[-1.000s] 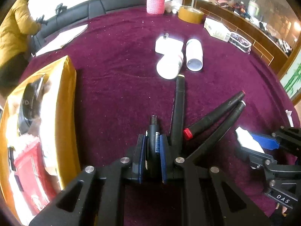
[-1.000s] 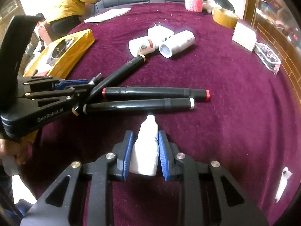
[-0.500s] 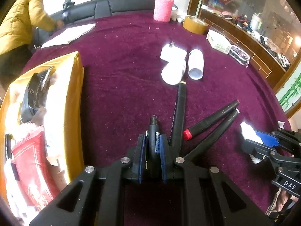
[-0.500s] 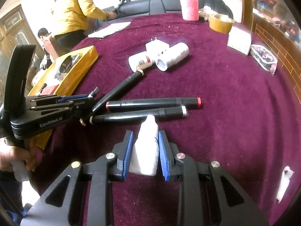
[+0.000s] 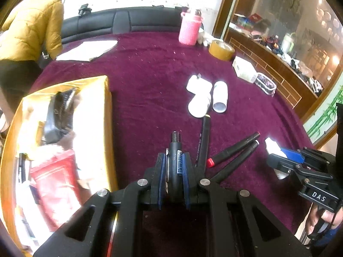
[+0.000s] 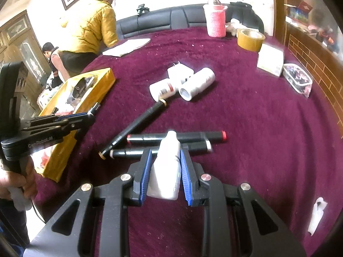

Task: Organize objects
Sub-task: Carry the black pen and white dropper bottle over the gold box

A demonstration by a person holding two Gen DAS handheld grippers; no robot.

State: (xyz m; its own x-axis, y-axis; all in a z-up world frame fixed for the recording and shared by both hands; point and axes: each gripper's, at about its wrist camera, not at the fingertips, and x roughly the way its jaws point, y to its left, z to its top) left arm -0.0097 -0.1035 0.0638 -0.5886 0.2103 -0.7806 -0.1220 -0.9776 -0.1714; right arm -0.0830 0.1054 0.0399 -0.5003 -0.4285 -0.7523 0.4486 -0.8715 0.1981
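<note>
My left gripper (image 5: pixel 174 160) is shut on a black pen (image 5: pixel 175 150) with a threaded tip, held above the purple cloth (image 5: pixel 150 90). My right gripper (image 6: pixel 164 156) is shut on a small white dropper bottle (image 6: pixel 166 167). Three black markers (image 6: pixel 178 137) lie on the cloth ahead of both grippers. Beyond them rest two white pill bottles (image 6: pixel 196 83) and a white charger plug (image 6: pixel 179 71). A gold box (image 5: pixel 64 137) filled with items sits left of the left gripper. In the left wrist view the right gripper (image 5: pixel 285 158) shows at the right edge.
At the far side stand a pink flask (image 6: pixel 215 21), a roll of brown tape (image 6: pixel 249 38), a white carton (image 6: pixel 270 61) and a clear case (image 6: pixel 298 79). A person in a yellow jacket (image 6: pixel 94 25) bends at the far left. A white scrap (image 6: pixel 317 214) lies near right.
Both grippers have risen with their loads, so the markers and bottles look farther below. The left gripper also shifted toward the gold box, which fills more of its view.
</note>
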